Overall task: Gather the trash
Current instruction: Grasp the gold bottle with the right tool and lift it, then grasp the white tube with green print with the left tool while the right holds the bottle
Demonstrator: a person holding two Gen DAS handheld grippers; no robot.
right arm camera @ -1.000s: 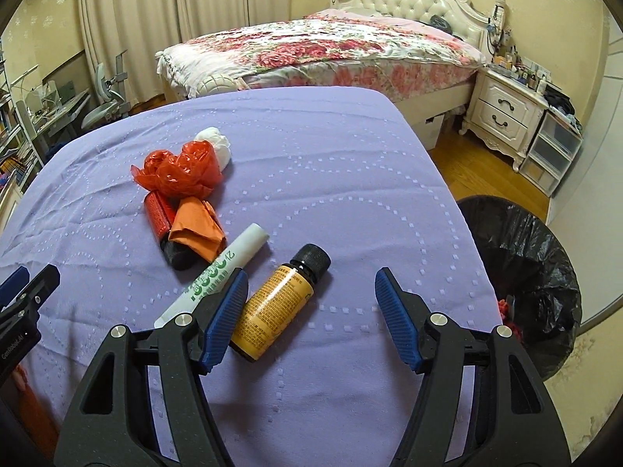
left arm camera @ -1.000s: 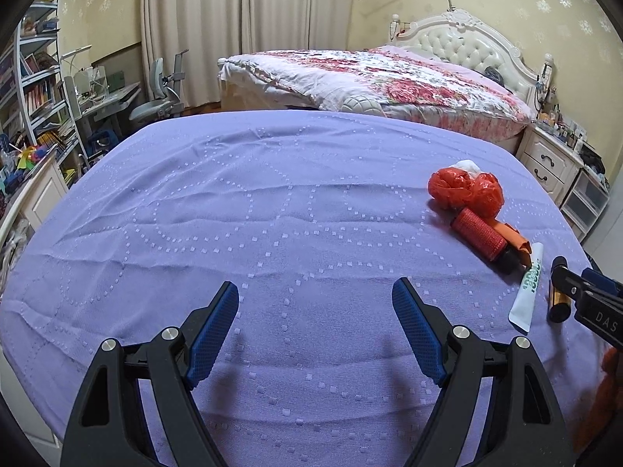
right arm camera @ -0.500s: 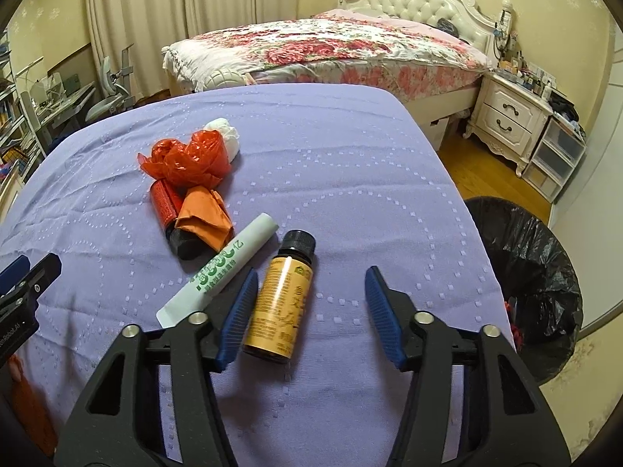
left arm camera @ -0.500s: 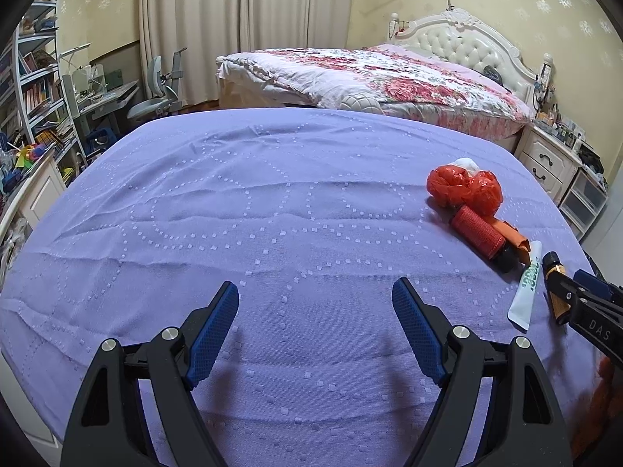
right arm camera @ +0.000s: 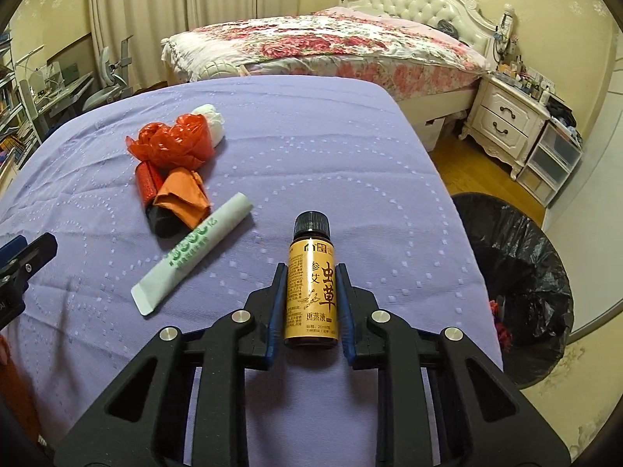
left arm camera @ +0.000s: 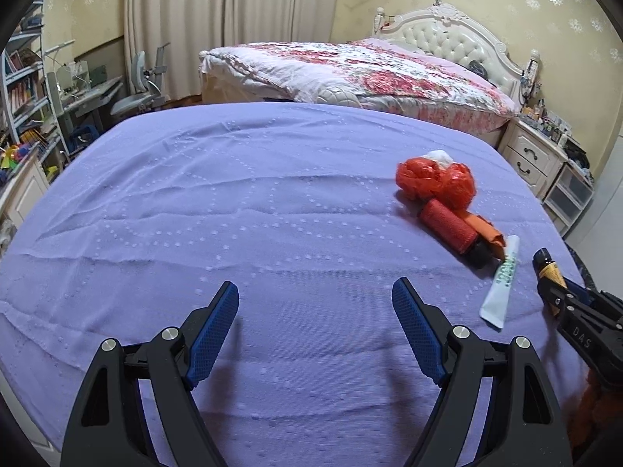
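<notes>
The right tool point(right arm camera: 309, 299) is closing its jaws on the small amber bottle point(right arm camera: 311, 292), whose label sits between the blue pads; the bottle lies on the purple-covered bench point(right arm camera: 311, 136) with its black cap pointing away from me. The left tool point(left arm camera: 315, 330) stands apart over bare cloth, holding nothing. I judge the bottle rigid, light and smooth-sided, probably glass, so I would keep the grip on the mid-body label, not the cap, and avoid knocking it. The remaining trash, a red plastic bag point(right arm camera: 171, 144), an orange wrapper point(right arm camera: 183, 194) and a white-green tube point(right arm camera: 194, 249), looks soft and crushable. Only the right wrist view shows the black-lined bin point(right arm camera: 518, 272) on the floor beside the bench, and the pads against the bottle. The left wrist view shows just the bottle's cap end point(left arm camera: 547, 266), but more of the clear cloth.
</notes>
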